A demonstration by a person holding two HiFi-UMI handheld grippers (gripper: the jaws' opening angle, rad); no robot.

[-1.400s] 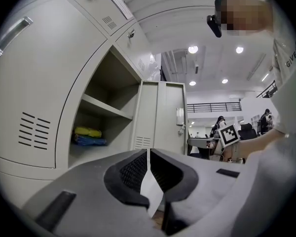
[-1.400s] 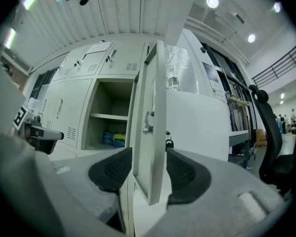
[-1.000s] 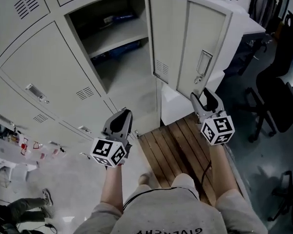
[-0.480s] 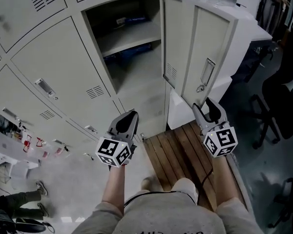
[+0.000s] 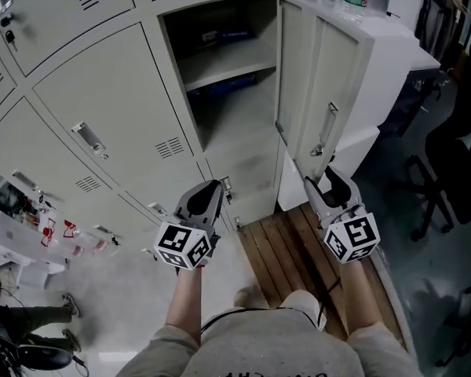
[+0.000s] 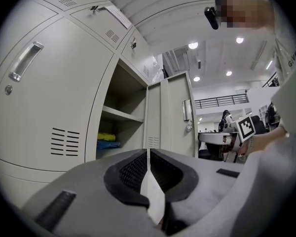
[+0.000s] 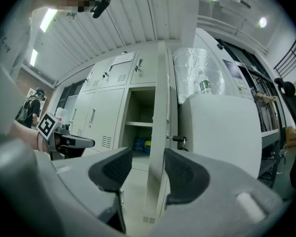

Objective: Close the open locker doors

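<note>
While the right claw (image 5: 322, 179), jaws apart, faces the open locker door (image 5: 330, 77) edge-on, that edge could wedge between them; the left claw (image 5: 210, 188), jaws together and empty, risks pinching near the locker opening (image 5: 228, 77).

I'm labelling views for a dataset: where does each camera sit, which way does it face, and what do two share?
Head view: on the person's head, looking down at the lockers; shows both forearms, the left gripper and right gripper.
Left gripper view: rides the left gripper, looks along its shut jaws into the open compartment; right gripper at right.
Right gripper view: rides the right gripper, faces the open door edge-on between parted jaws; left gripper at left.
Shared: all show that door.
</note>
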